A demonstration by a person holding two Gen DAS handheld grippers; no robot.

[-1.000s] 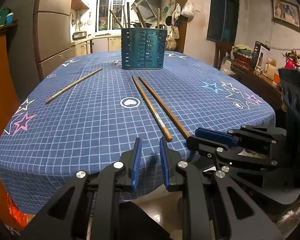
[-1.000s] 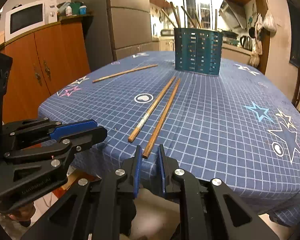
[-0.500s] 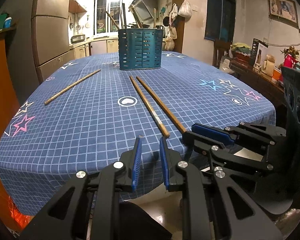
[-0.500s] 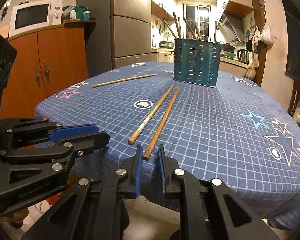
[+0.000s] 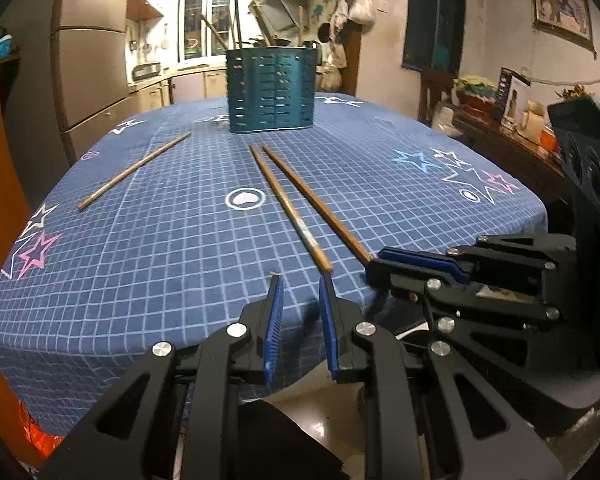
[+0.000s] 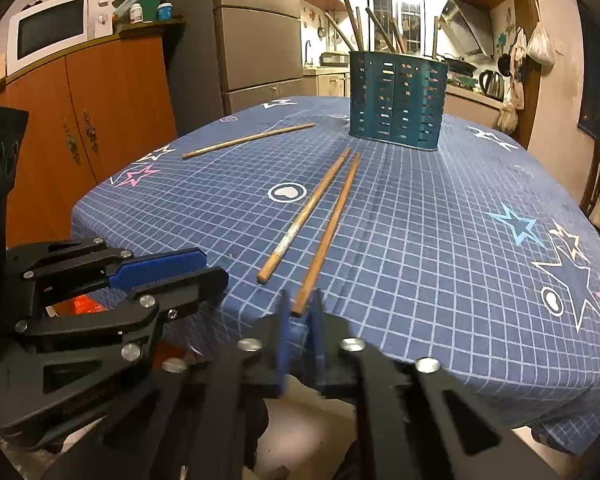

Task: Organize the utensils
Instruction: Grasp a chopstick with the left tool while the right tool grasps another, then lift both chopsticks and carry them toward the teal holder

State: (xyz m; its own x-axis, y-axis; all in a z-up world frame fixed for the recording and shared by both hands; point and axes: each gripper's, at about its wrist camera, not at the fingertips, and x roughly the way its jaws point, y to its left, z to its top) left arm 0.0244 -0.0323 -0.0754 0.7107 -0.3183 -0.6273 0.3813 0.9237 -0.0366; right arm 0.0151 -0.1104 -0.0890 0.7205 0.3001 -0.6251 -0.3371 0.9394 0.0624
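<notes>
Right hand-held gripper (image 6: 300, 307) jaws just closed onto near chopstick (image 6: 327, 232) end.

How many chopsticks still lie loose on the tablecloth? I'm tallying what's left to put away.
3: one alone at the far left, and a pair side by side in the middle, the left one and the right one. Others already stand in the teal holder.

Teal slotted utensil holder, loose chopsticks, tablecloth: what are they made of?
The teal slotted utensil holder looks like moulded plastic, possibly painted metal: even colour, dull sheen, neat slot rows. The three brown chopsticks lying on the table, such as the nearest one, look like wood or bamboo: matt, with one worn pale near its end. The blue grid-and-star tablecloth is fabric: it drapes and creases over the edge.
</notes>
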